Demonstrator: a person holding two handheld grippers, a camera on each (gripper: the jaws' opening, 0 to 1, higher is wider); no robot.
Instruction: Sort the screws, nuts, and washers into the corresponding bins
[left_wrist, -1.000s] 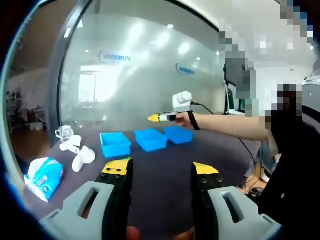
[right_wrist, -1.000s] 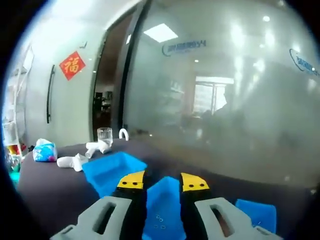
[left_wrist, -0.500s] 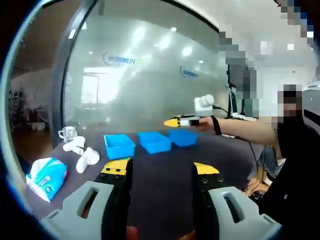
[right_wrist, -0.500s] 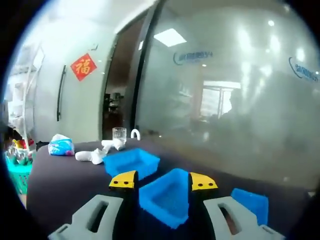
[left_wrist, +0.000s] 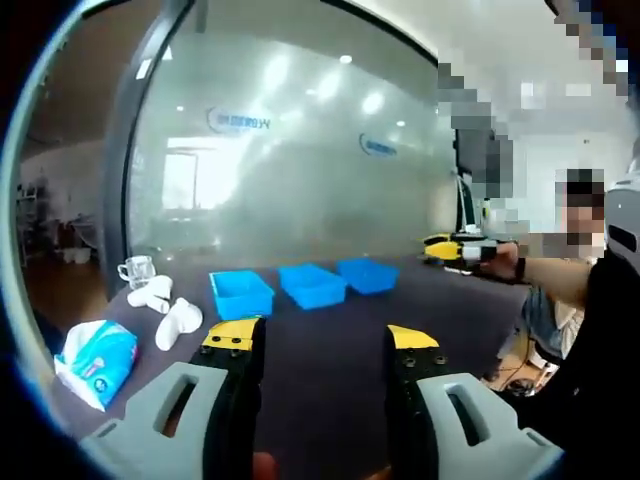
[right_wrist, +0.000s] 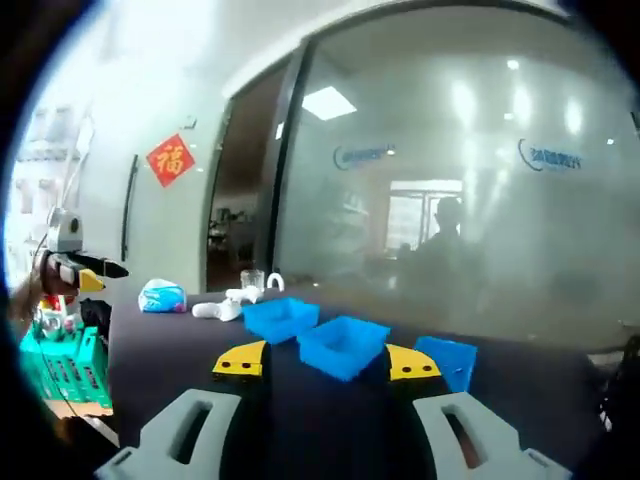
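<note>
Three blue bins stand in a row on the dark table: left bin (left_wrist: 241, 293), middle bin (left_wrist: 312, 284), right bin (left_wrist: 367, 273). My left gripper (left_wrist: 322, 340) hovers well short of them, open with nothing between its jaws. The right gripper (left_wrist: 455, 250), held in a hand, hangs to the right of the bins. In the right gripper view the same bins (right_wrist: 280, 318) (right_wrist: 343, 345) (right_wrist: 447, 360) lie just beyond my right gripper (right_wrist: 326, 362), which is open and holds nothing. The left gripper (right_wrist: 75, 265) shows at the far left. The bins' contents are too small to tell.
White pipe fittings (left_wrist: 165, 310), a glass cup (left_wrist: 135, 268) and a tissue pack (left_wrist: 95, 358) lie left of the bins. A green basket (right_wrist: 60, 365) stands off the table's end. A frosted glass wall (left_wrist: 290, 170) runs behind the table. A person sits at the right.
The right gripper has drawn back from over the middle bin, away to the right, and its jaws stand a little wider. The left gripper has hardly moved.
</note>
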